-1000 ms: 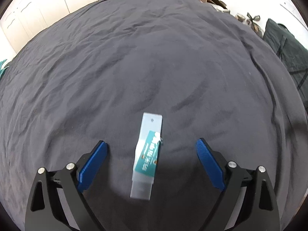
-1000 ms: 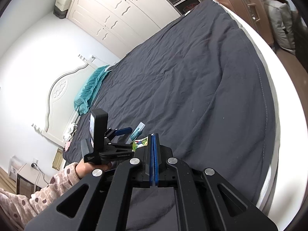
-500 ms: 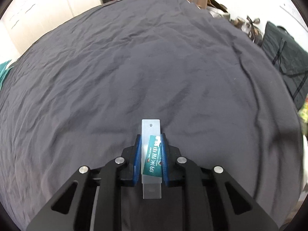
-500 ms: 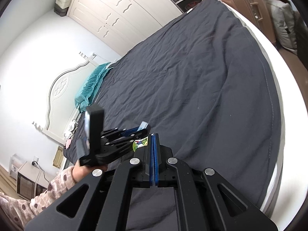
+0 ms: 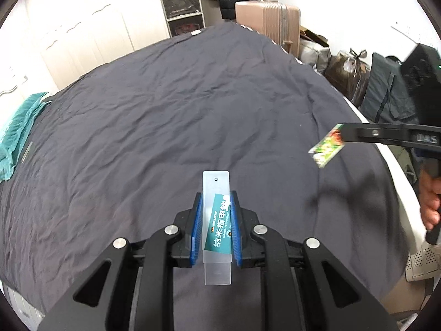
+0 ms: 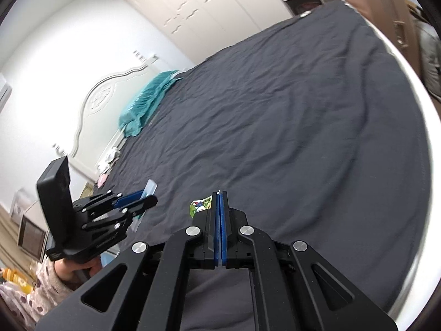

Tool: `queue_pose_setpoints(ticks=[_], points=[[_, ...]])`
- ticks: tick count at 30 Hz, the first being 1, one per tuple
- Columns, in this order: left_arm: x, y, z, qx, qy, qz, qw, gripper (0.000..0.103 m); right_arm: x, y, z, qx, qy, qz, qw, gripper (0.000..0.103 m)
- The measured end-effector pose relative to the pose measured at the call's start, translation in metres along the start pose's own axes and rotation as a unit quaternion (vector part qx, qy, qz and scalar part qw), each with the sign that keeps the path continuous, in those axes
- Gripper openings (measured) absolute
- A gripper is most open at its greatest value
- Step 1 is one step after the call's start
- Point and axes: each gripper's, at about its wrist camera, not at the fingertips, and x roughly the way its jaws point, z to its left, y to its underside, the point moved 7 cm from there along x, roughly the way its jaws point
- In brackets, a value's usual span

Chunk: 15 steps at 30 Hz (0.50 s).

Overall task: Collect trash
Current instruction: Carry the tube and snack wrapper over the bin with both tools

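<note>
The left gripper is clenched on a frosted plastic packet with a teal label, its blue pads pressing the packet's two long edges. In the left wrist view the packet's long axis runs from 6 o'clock to 12 o'clock, straight along the fingers, with a bare end carrying a hang-hole sticking out past the tips and another bare end trailing back toward the gripper body. It appears to hang clear of the dark grey bedspread, lifted off it rather than resting on it.

The right gripper is clamped tight on a small colourful wrapper, which pokes out to the 9 o'clock side of its closed pads. From the left wrist view that same wrapper hangs at about 2 o'clock from the packet, well apart from it and above the bed's right edge.

Both pieces of trash are thus in hand, and no bin or bag for them is clearly identifiable in either view. My judgement is that the next move is a carry to wherever the trash goes, and neither hand is evidently nearer to that. The packet's thin, slippery edges could slide between the pads if the left gripper tilts nose-down
</note>
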Motion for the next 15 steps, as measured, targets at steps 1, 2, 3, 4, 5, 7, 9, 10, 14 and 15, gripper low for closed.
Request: queue_pose_setpoints(ticks=[1, 2, 3, 4, 5, 7, 9, 10, 14, 15], points=[[-0.008, 0.002, 0.002, -0.004, -0.002, -0.004, 1.0000, 0.018, 0.003, 0.000, 0.009, -0.007, -0.004, 0.002, 1.000, 0.000], [-0.018, 0.007, 0.005, -0.014, -0.002, -0.006, 0.9999, 0.018, 0.005, 0.000, 0.016, -0.013, -0.008, 0.004, 1.000, 0.000], [-0.023, 0.010, 0.008, -0.023, 0.000, -0.007, 0.9997, 0.018, 0.009, 0.001, 0.028, -0.021, -0.016, 0.007, 1.000, 0.000], [-0.030, 0.014, 0.011, -0.031, 0.002, -0.009, 0.9995, 0.018, 0.012, 0.002, 0.034, -0.027, -0.018, 0.010, 0.999, 0.000], [-0.040, 0.019, 0.015, -0.038, -0.002, -0.011, 0.9992, 0.018, 0.015, 0.003, 0.041, -0.033, -0.021, 0.013, 0.999, 0.000], [-0.052, 0.028, 0.020, -0.041, -0.011, -0.014, 0.9990, 0.018, 0.022, 0.007, 0.062, -0.050, -0.028, 0.019, 0.998, 0.000], [-0.068, 0.039, 0.028, -0.053, -0.019, -0.019, 0.9982, 0.018, 0.027, 0.010, 0.080, -0.056, -0.041, 0.025, 0.997, 0.000], [-0.073, 0.044, 0.031, -0.058, -0.023, -0.020, 0.9978, 0.018, 0.030, 0.013, 0.090, -0.060, -0.049, 0.028, 0.997, 0.000], [-0.102, 0.068, 0.053, -0.089, -0.043, -0.026, 0.9948, 0.018, 0.042, 0.024, 0.127, -0.082, -0.070, 0.043, 0.993, 0.000], [-0.110, 0.075, 0.057, -0.096, -0.048, -0.027, 0.9938, 0.018, 0.044, 0.027, 0.132, -0.087, -0.074, 0.047, 0.992, 0.000]])
